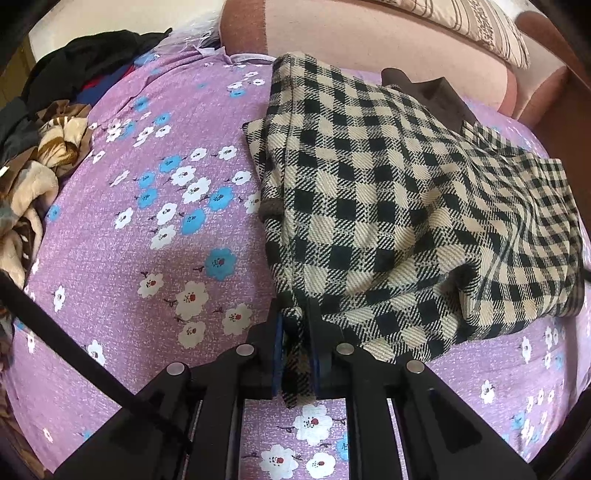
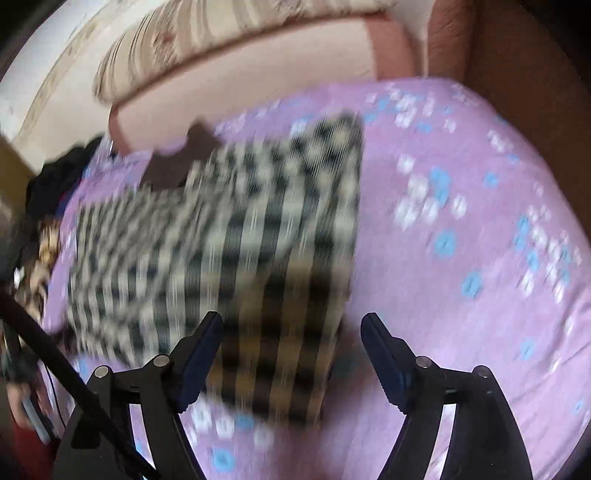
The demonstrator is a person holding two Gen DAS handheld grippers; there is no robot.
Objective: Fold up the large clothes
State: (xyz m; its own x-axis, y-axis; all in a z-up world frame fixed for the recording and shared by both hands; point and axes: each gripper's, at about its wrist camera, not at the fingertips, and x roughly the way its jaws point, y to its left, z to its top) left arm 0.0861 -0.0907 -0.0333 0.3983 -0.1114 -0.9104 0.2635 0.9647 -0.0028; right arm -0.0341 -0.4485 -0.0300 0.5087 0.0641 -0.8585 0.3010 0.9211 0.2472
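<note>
A black-and-beige checked garment (image 1: 388, 206) lies partly folded on the purple flowered bedsheet (image 1: 147, 229). A dark brown collar (image 1: 436, 92) shows at its far end. My left gripper (image 1: 297, 350) is shut on the garment's near corner, and a strip of checked cloth hangs between its pads. In the blurred right wrist view the same garment (image 2: 229, 251) spreads to the left and centre. My right gripper (image 2: 291, 332) stands wide open just above the garment's near right corner. No cloth is pinched in it.
A heap of dark and patterned clothes (image 1: 44, 122) sits at the bed's left edge. A pink bolster (image 1: 369, 40) and a striped pillow (image 1: 472, 26) lie along the far side. A brown wooden bed frame (image 2: 517, 81) rises at the right.
</note>
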